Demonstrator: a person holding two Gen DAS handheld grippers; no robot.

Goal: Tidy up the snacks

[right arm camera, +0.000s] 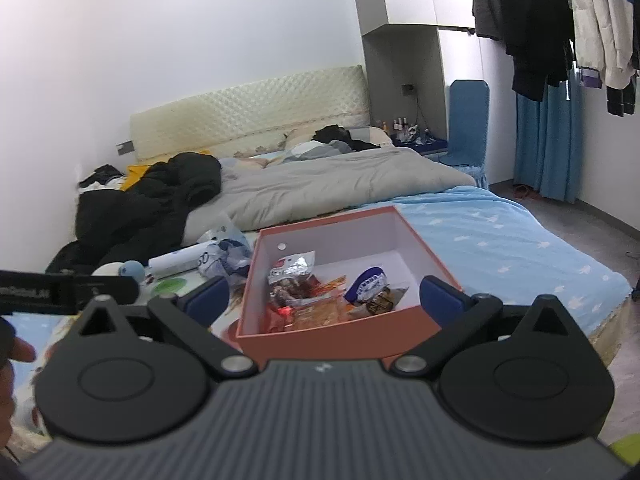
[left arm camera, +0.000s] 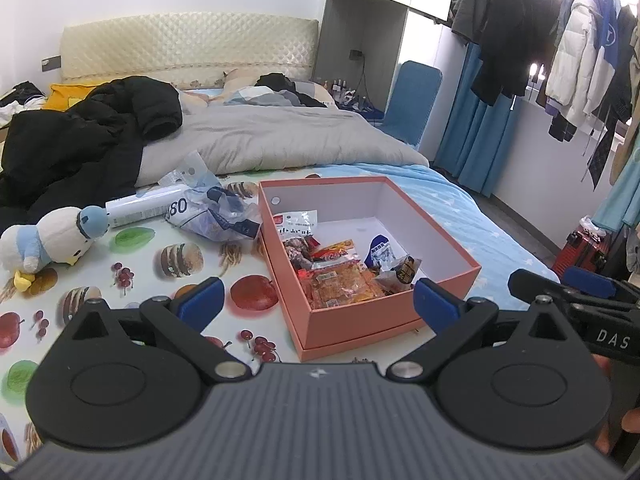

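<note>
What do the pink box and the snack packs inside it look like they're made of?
Pink box: likely rigid paperboard, matte, with crisp straight walls and a plain white lining. Snack packs: thin plastic or foil film, glossy and crinkled, with highlights on the wrappers.

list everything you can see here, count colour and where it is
box: one, salmon outside, white inside, open on the bed
snack packets: several, orange, red, blue, clear, in the near end of the box
plastic bag: one, clear with blue print, left of the box
tube: one, white, lying left of the bag
plush duck: one, white and pale blue, far left on the printed cloth
jacket: one, black, heaped on the bed behind
quilt: one, grey, across the bed
chair: one, blue, by the bed head
hanging clothes: many, mixed colours, right
left gripper: fingers blue, open, empty
right gripper: fingers blue, open, empty
</note>
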